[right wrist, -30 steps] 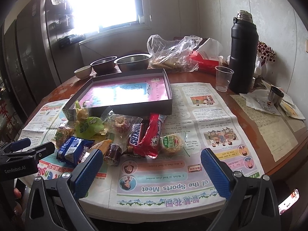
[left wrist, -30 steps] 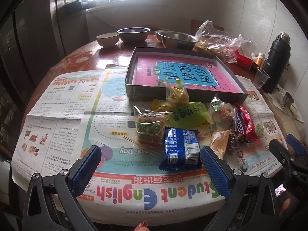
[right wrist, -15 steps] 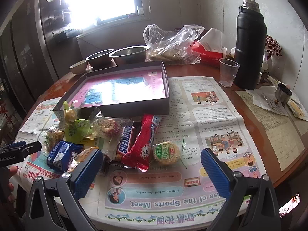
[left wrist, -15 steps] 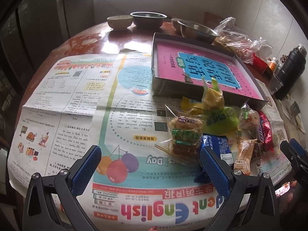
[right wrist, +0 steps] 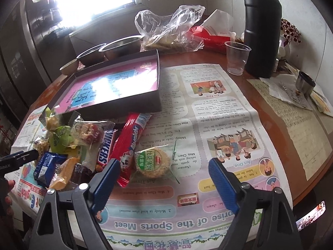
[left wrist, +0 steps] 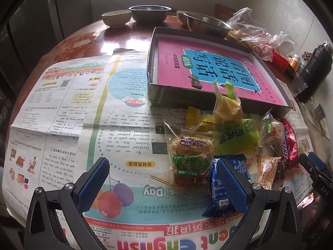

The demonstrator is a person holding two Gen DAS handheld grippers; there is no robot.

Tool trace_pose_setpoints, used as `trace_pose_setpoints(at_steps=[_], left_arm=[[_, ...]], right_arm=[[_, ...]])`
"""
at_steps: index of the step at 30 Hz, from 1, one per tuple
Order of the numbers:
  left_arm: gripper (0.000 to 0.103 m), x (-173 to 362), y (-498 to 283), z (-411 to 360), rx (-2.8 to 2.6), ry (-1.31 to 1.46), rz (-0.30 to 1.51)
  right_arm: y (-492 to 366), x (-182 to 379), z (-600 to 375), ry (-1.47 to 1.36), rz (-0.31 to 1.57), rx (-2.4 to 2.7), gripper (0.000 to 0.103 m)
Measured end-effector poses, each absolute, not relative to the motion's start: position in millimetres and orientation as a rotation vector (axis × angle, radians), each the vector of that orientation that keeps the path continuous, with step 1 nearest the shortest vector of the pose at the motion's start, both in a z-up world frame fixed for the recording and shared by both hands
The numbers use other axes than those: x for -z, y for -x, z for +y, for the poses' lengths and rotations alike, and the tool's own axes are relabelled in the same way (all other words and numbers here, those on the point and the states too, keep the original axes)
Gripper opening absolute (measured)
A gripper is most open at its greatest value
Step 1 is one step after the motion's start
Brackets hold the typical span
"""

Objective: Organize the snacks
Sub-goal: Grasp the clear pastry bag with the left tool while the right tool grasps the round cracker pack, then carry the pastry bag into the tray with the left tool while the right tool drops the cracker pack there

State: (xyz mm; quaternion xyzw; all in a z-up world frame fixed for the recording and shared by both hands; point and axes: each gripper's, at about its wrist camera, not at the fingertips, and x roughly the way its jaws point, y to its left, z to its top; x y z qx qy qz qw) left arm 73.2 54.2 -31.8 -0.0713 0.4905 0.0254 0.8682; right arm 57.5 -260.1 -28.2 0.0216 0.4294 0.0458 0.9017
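Observation:
A heap of wrapped snacks lies on newspaper in front of a shallow dark box [left wrist: 151, 62] lined with a pink book. My left gripper [left wrist: 162, 184] is open over the paper. A clear pack of brown cake [left wrist: 191, 158] and a blue pack [left wrist: 239, 166] sit by its right finger, untouched. My right gripper [right wrist: 164, 185] has its jaws closing with nothing pressed between them. A round cracker with a green label [right wrist: 152, 162] lies just beyond its fingers, beside a red bar [right wrist: 129, 141] and a Snickers bar [right wrist: 107, 148].
Several bowls [left wrist: 149, 13] stand behind the box. A crumpled plastic bag [right wrist: 170, 29], a clear cup [right wrist: 237, 57] and a tall black flask [right wrist: 262, 27] stand at the back right. The round table's edge [right wrist: 312, 187] runs close on the right.
Both grippers have come forward and down toward the snacks, which now look larger. The right gripper's jaws stand narrower than before. The left gripper's jaws keep their width.

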Motion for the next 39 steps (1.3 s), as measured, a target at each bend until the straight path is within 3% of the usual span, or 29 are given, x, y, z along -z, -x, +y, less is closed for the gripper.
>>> trace_pose_setpoints(at_steps=[9, 14, 18, 26, 39], left_arm=[[0.099, 34, -77, 53, -0.056, 0.144, 1.022], [0.097, 35, -79, 48, -0.051, 0.127, 1.023], [0.085, 37, -81, 49, -0.039, 0.138, 1.032], [0.05, 40, -84, 48, -0.033, 0.129, 1.047], [0.047, 12, -81, 61, -0.037, 0.174, 0.965]], right_arm=[[-66, 43, -253, 0.031, 0.915, -0.116, 0.058], [-70, 46, -251, 0.047, 0.9, -0.123, 0.051], [-71, 46, -254, 0.03, 0.88, -0.14, 0.045], [-75, 44, -261, 0.007, 0.863, -0.144, 0.041], [-76, 31, -266, -0.021, 0.815, -0.156, 0.04]])
